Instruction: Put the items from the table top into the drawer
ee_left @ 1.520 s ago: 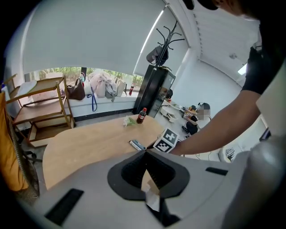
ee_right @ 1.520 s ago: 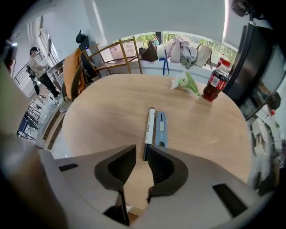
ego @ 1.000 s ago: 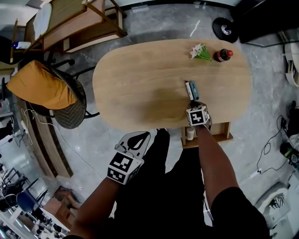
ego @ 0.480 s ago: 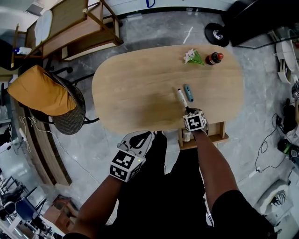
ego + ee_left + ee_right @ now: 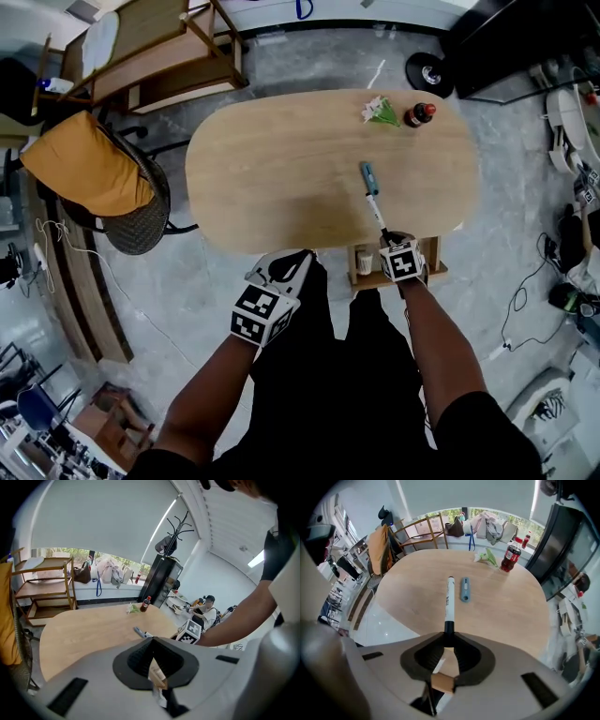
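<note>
A pale oval wooden bench (image 5: pixel 281 169) is seen from above. At its near edge the right gripper (image 5: pixel 386 234) is pointed steeply down. Its fingers have just been closing and are clamped on the black end of a white marker (image 5: pixel 449 599). The rest of the marker is stretched out beyond the fingers, over the bench top.

Just past the marker's far tip and slightly to its right, a small blue tool (image 5: pixel 465 588) is laid flat on the bench. Well beyond the fingers, at the far edge, a dark bottle with a red cap (image 5: pixel 511 555) is stood upright. A sprig of white flowers (image 5: pixel 487 557) is laid just to its left.

A wooden drawer (image 5: pixel 433 272) is pulled open under the near bench edge, directly below the right gripper.

The left gripper (image 5: pixel 152 641) is held off the bench, to the left of the right one. Its fingers are pressed together with nothing between them. The bench lies ahead of them.
</note>
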`<state>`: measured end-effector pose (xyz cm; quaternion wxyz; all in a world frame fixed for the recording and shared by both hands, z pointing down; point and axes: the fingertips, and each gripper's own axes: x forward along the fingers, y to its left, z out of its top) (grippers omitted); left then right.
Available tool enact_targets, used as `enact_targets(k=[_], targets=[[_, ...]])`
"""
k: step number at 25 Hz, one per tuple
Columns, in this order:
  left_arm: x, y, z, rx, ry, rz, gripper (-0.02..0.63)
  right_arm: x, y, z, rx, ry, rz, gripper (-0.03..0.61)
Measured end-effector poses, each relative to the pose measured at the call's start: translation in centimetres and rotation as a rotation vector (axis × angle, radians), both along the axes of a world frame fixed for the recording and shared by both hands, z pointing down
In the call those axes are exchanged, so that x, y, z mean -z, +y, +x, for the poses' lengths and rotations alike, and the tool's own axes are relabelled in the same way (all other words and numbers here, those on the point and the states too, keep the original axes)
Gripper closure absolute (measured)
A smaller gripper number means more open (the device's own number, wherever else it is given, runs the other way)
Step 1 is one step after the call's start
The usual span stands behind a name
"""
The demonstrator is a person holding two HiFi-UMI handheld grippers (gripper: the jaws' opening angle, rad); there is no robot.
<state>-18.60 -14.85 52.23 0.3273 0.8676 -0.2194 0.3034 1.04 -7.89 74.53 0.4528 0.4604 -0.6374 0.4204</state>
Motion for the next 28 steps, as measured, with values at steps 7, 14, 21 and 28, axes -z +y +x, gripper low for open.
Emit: enact_targets(k=[7,14,21,28], targets=[[-0.4,4.0,2.9,0.083,-0.010,-0.013,0.612,0.9,7.5,3.1,0.151,0.003,-0.046,0.520],[-0.7,8.3,7.3,0.134,0.005,-0.015,0.612,-2.7,14.3,6.0,0.419,0.046,-0.109,0.520],[-2.9,12.3,10.9,0.157,-0.047,-0.012,0.612,-8.9,15.4,7.7,0.563,0.069,-0.143,0.520],[-6.1,14.9,10.4,0.194,-0.102,-0.054,0.612,-14.7,13.1,5.9,0.621,0.080,-0.097,0.520]])
